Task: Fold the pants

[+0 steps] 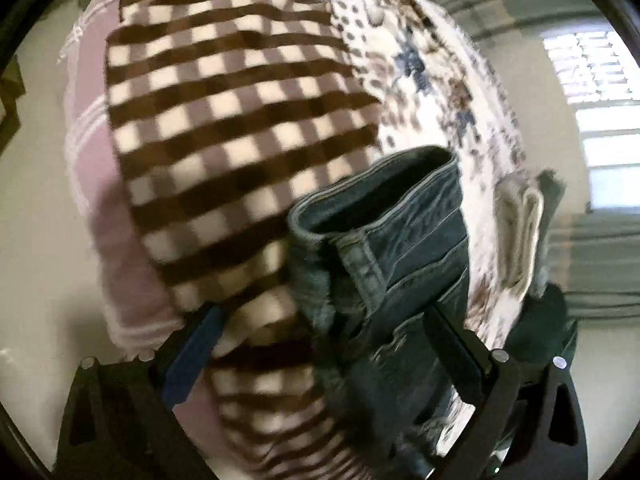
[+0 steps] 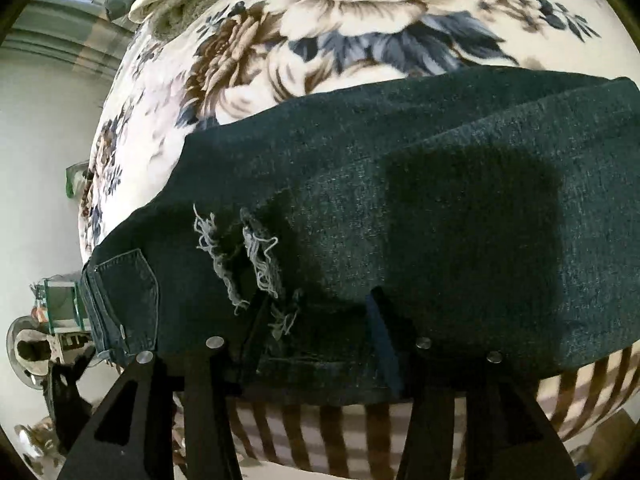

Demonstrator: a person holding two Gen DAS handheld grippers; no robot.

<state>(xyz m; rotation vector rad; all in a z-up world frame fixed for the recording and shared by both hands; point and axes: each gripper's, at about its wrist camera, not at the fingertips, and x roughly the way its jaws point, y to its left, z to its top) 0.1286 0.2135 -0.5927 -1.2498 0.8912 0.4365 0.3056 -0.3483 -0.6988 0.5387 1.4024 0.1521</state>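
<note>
Left wrist view: my left tongs hang over the bed, their two fingers spread wide apart, one with a blue pad at lower left, the other dark at lower right.
Left tongs, state: the dark jeans rise between the fingers, but the blur keeps me from telling whether I am gripping them.
Jeans, left view: the waistband end stands up with its opening gaping, over the seam where the brown checked blanket meets the floral blanket.
Surroundings, left view: a pale folded cloth lies just beside the jeans to the right; a bright window shows beyond.
Right wrist view: my right tongs rest with both fingers lying on the jeans, set apart rather than pinched.
Right tongs, state: I cannot tell whether any denim is caught between them.
Jeans, right view: they lie spread flat across the floral blanket on the bed, frayed rips and a back pocket toward the left.
Near edge, right view: the jeans overlap the checked blanket.
</note>
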